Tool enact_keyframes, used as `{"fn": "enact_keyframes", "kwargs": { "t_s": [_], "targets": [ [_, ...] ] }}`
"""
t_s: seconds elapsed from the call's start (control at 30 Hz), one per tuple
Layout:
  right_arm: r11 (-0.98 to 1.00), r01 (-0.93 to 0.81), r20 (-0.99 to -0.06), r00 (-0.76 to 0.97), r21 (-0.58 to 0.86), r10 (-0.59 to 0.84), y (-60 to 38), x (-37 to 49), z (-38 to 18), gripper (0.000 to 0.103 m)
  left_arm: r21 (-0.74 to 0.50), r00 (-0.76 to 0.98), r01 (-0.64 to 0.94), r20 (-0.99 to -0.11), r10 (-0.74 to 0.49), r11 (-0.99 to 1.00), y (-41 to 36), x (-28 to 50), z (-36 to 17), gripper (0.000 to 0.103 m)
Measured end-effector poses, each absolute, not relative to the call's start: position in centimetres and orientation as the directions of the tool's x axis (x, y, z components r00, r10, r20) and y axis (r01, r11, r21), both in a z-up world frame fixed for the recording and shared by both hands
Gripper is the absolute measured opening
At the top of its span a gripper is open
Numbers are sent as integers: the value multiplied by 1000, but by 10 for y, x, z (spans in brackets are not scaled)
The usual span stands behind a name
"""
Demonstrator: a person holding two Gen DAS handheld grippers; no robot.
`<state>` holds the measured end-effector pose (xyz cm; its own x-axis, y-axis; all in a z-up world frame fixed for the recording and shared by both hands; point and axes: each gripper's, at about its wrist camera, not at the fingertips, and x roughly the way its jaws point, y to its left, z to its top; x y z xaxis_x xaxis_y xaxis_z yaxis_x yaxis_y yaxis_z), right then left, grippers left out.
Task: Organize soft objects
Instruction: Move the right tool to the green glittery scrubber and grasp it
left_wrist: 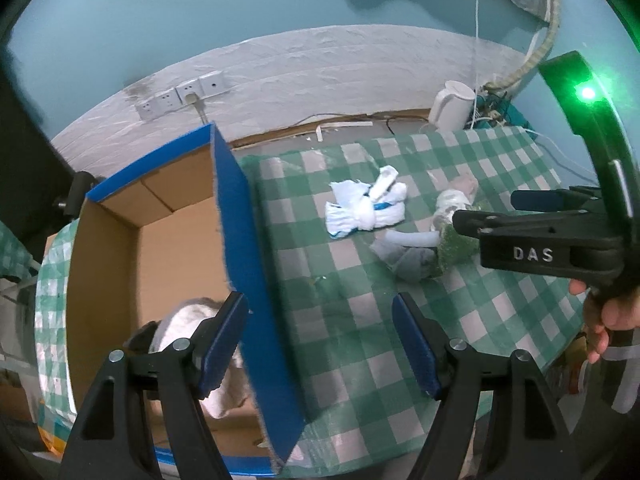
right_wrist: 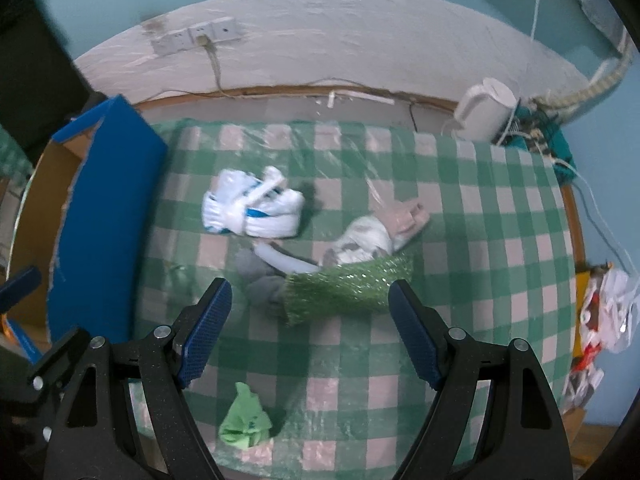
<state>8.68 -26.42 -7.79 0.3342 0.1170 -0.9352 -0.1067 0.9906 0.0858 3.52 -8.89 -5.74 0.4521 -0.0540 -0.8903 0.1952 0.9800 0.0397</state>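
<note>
Left wrist view: the left gripper (left_wrist: 320,344) hangs with its jaws wide apart and nothing between them, straddling the blue right wall of an open cardboard box (left_wrist: 232,216) that stands at the left edge of a table with a green-and-white checked tablecloth (left_wrist: 360,320). Inside the box, at about 7 o'clock of its floor, lies a white-grey soft bundle (left_wrist: 192,320). At 3 o'clock the right gripper (left_wrist: 484,210) enters, held by a hand (left_wrist: 604,316); its jaws are likewise apart and empty, above a heap of cloth.

Right wrist view: the right gripper (right_wrist: 310,328) frames the tablecloth (right_wrist: 480,240). Just beyond its fingertips, at 12 o'clock, lies a green sparkly cloth (right_wrist: 348,288), touching a grey sock (right_wrist: 260,280), a pale blue piece (right_wrist: 284,260) and a white-grey patterned sock (right_wrist: 360,240); a pinkish item (right_wrist: 408,216) lies at the far end of the heap. A knotted white-and-blue sock bundle (right_wrist: 252,208) sits apart at 11 o'clock, nearer the box (right_wrist: 108,216). A light green balled cloth (right_wrist: 244,420) lies at 6 o'clock, between the gripper arms. A white electric kettle (right_wrist: 486,110) stands at 2 o'clock by the wall.
</note>
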Motion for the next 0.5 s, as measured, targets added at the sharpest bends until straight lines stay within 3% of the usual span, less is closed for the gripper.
{"fn": "enact_keyframes", "kwargs": {
  "t_s": [0.5],
  "targets": [
    [993, -75, -959, 262, 86, 103, -267, 101, -116, 81, 7, 371, 210, -926, -73, 978, -114, 49, -98, 76]
  ]
}}
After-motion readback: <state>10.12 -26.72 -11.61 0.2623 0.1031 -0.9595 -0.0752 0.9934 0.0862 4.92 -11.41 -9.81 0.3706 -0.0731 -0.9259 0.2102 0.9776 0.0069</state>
